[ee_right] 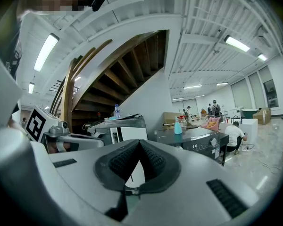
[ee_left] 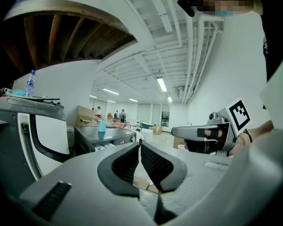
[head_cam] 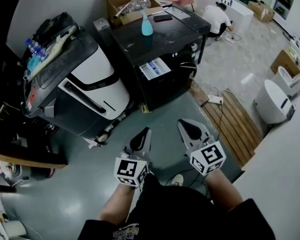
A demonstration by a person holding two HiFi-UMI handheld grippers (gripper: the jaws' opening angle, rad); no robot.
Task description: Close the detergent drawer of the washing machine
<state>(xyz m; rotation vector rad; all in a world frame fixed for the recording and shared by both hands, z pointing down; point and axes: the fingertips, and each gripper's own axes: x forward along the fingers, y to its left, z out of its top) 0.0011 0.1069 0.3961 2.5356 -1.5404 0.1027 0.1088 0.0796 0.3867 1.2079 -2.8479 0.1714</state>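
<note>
The black washing machine (head_cam: 162, 49) stands ahead on the grey floor, and its detergent drawer (head_cam: 155, 69) sticks out of the front panel, showing white and blue compartments. A blue bottle (head_cam: 146, 24) and a dark flat item sit on its top. My left gripper (head_cam: 144, 134) and right gripper (head_cam: 185, 126) hover side by side well short of the machine, both shut and empty. In the left gripper view the machine (ee_left: 108, 136) lies beyond the closed left gripper (ee_left: 140, 143). In the right gripper view the right gripper (ee_right: 139, 143) is shut, with the machine (ee_right: 198, 140) to its right.
A large white-and-black appliance (head_cam: 90, 84) lies tilted left of the washer, with water bottles on it. Behind are cardboard boxes (head_cam: 121, 1) and a crouching person (head_cam: 217, 18). A wooden slatted platform (head_cam: 236, 125), a power strip (head_cam: 215, 100) and a white appliance (head_cam: 274, 103) are on the right.
</note>
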